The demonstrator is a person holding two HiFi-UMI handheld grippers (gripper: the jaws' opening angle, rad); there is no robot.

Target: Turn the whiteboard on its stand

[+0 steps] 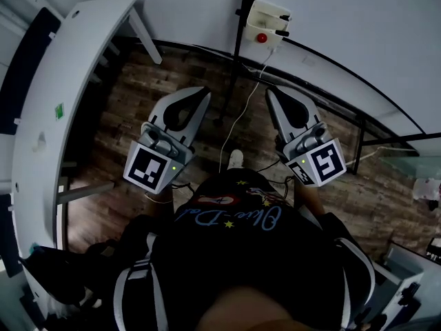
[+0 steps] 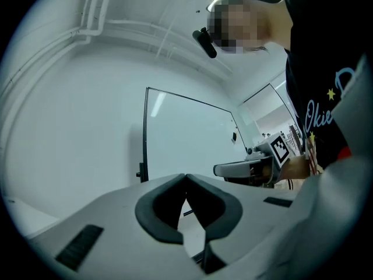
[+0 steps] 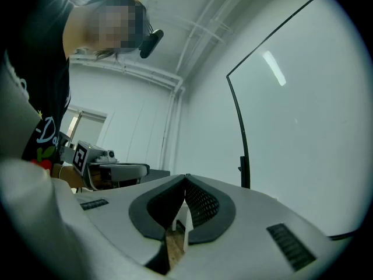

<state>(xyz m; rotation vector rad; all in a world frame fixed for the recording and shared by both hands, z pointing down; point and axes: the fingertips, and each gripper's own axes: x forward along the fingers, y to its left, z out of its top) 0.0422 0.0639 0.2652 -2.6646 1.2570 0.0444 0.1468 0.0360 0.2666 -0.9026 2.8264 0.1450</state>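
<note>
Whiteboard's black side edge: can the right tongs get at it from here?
Probably yes. The black side edge stands ahead of the right tongs with nothing between them, not yet touching. The jaws are closed and empty, so they must open first.

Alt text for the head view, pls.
Seen from above, the person holds the left gripper and right gripper, both shut and empty, side by side over a wood floor, pointing toward the whiteboard on its black stand. A white table runs along the left.
</note>
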